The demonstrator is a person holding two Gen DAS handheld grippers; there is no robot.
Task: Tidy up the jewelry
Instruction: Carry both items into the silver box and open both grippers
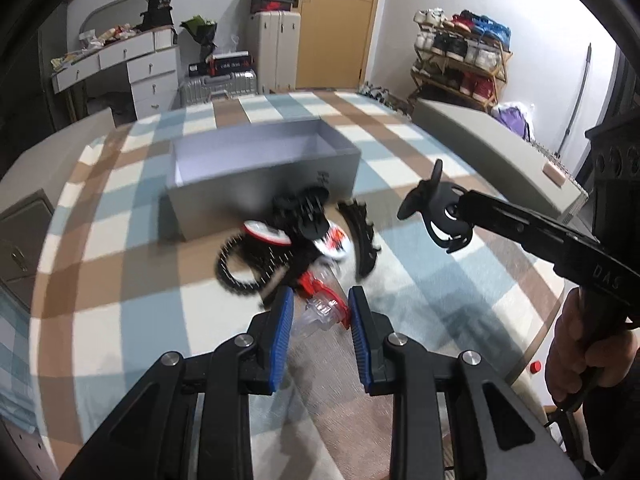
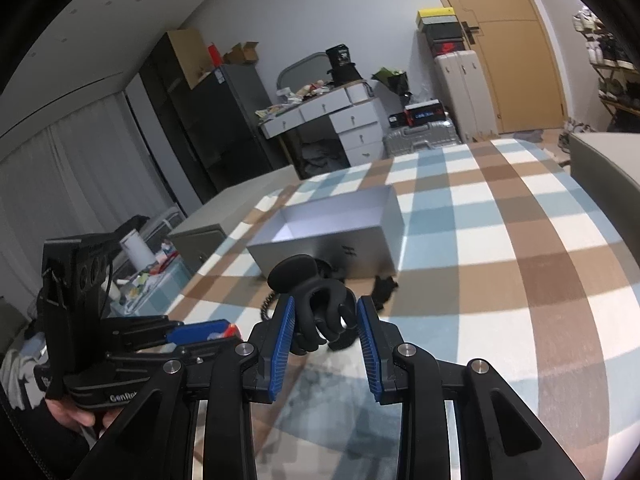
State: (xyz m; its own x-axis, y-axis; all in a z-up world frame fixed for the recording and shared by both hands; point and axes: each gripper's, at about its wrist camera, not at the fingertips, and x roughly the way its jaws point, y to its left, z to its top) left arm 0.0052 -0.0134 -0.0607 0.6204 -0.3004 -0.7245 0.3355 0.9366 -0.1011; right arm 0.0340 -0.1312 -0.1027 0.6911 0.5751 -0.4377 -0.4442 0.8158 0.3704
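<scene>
A: Jewelry pile [image 1: 296, 248] sits on the plaid tabletop [image 1: 420, 280], just ahead of the left claw [image 1: 321, 310]. How many pieces do you count?

B: It is blurred, so only roughly: one red-and-clear clip [image 1: 324, 300] nearest, one beaded black loop [image 1: 244, 264], two white-and-red round pieces [image 1: 268, 234], one curved toothed black comb [image 1: 364, 240], and some black clips heaped behind that I cannot separate.

A: And the left claw?

B: Its blue pads [image 1: 280, 340] stand moderately apart, flanking the red-and-clear clip. Whether they touch it I cannot tell.

A: The right claw [image 2: 326, 324]?

B: It carries one black claw clip [image 2: 316, 304] between its pads, raised above the tabletop. The left view shows it clamped at the fingertips.

A: Farther back?

B: One open grey box [image 1: 264, 172] stands directly behind the pile, its white inside bare as far as I can see. The heap touches or nearly touches its front wall.
</scene>
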